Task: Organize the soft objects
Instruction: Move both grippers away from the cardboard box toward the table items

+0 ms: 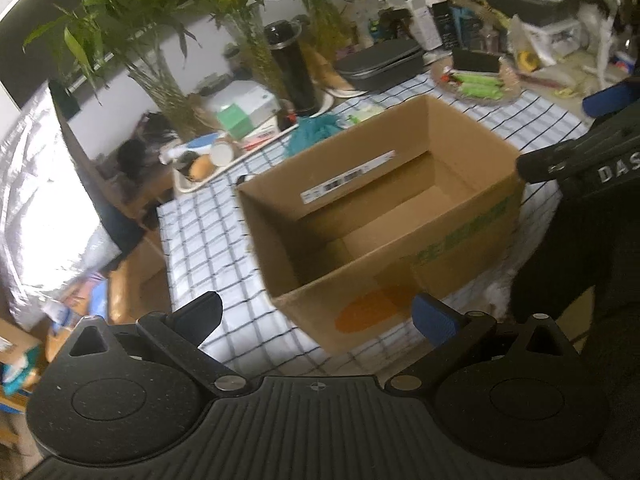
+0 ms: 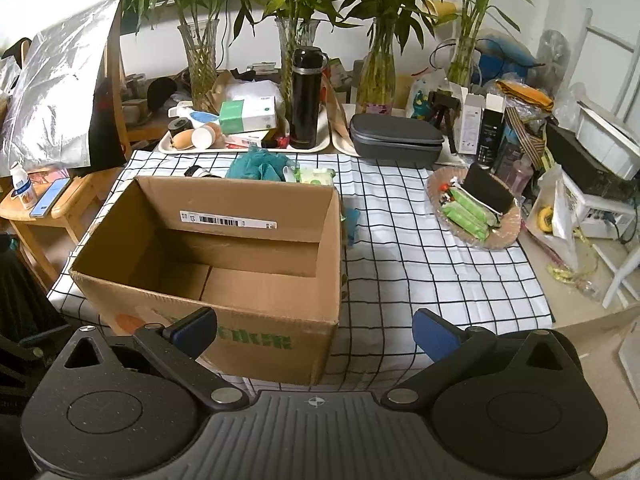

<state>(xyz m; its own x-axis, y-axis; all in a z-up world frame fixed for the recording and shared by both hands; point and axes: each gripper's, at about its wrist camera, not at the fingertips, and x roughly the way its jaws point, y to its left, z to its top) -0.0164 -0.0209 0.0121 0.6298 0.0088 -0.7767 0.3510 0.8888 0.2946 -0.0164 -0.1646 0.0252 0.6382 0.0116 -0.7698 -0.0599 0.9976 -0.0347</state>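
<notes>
Cardboard box (image 2: 224, 264) empty, ahead of both spread jaws.

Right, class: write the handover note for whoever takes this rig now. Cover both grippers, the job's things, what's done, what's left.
Left gripper: open, holding nothing, above the near edge of the cardboard box.
Right gripper: open, holding nothing, near the box's front right corner.
Box: on the checked cloth, nothing inside.
Teal soft thing and pale green pack lie behind the box.
Done: nothing boxed.
Left: probably put the soft things in the box.
</notes>
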